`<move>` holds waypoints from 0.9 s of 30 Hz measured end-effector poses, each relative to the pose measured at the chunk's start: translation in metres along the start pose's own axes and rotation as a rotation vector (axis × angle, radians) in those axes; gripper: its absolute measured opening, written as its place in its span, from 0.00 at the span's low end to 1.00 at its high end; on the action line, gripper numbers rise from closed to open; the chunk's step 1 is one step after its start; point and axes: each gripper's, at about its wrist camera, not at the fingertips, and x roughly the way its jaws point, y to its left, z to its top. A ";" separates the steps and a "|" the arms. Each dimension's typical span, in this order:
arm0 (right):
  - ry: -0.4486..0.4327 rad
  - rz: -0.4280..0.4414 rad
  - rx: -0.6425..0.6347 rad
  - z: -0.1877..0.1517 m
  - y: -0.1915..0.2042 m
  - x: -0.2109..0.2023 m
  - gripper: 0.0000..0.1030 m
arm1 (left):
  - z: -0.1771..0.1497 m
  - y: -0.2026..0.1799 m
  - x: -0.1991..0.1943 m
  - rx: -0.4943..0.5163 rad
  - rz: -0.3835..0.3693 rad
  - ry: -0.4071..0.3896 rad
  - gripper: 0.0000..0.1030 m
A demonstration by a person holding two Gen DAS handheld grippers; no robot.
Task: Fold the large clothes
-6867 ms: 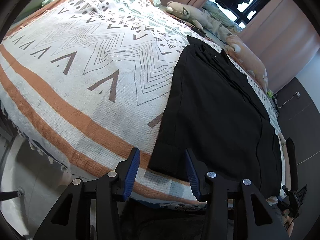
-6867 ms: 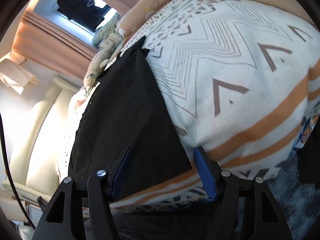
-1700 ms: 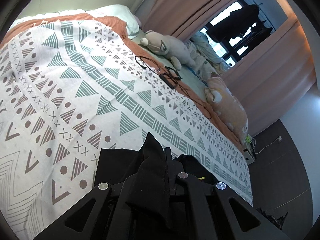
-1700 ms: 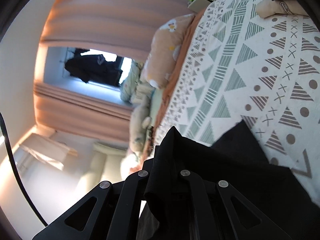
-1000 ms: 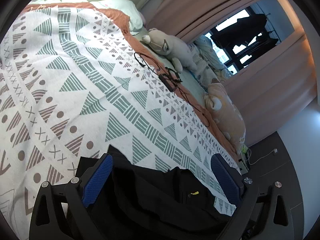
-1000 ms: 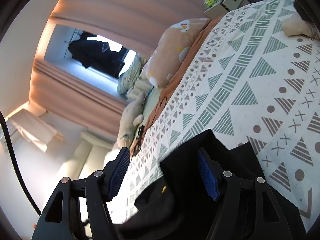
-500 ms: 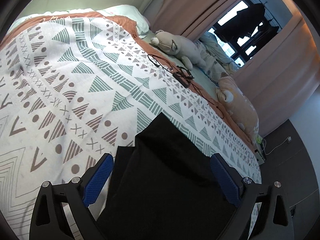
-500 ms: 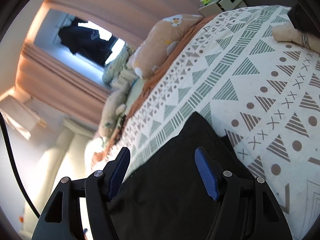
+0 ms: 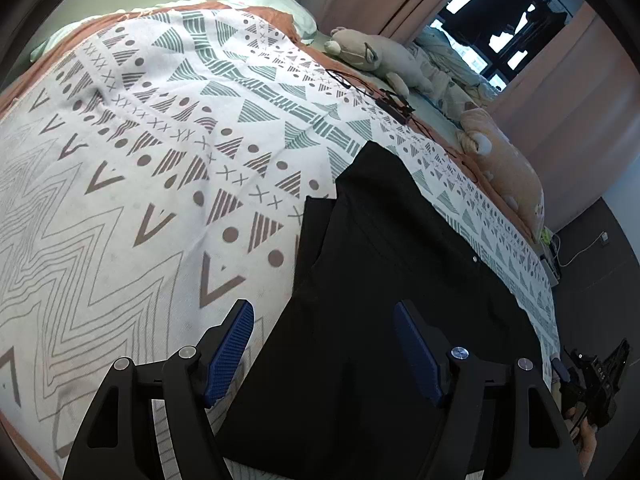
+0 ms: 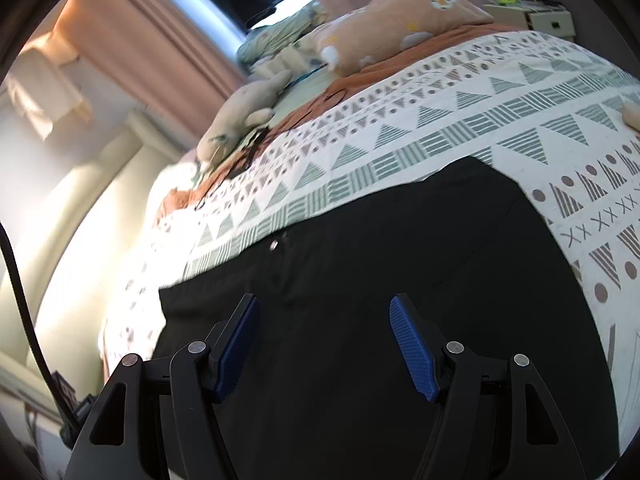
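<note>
Black garment [image 9: 384, 288] now released, left gripper [image 9: 324, 344] narrowing

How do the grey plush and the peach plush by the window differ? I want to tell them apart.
The grey plush is pale grey-beige with ears and a snout showing; the peach plush is orange-peach with white patches and no face visible. The grey plush lies nearer the pillow; the peach plush lies nearer the bed's foot. Both lie along the bed's far edge.
</note>
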 end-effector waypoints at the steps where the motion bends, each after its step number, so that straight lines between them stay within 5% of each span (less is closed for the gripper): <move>1: 0.005 -0.003 -0.007 -0.005 0.004 -0.002 0.66 | -0.006 0.003 -0.005 -0.001 0.004 0.004 0.72; 27: 0.242 -0.140 -0.350 -0.169 0.100 -0.015 0.66 | -0.083 0.055 -0.026 -0.156 -0.083 0.108 0.64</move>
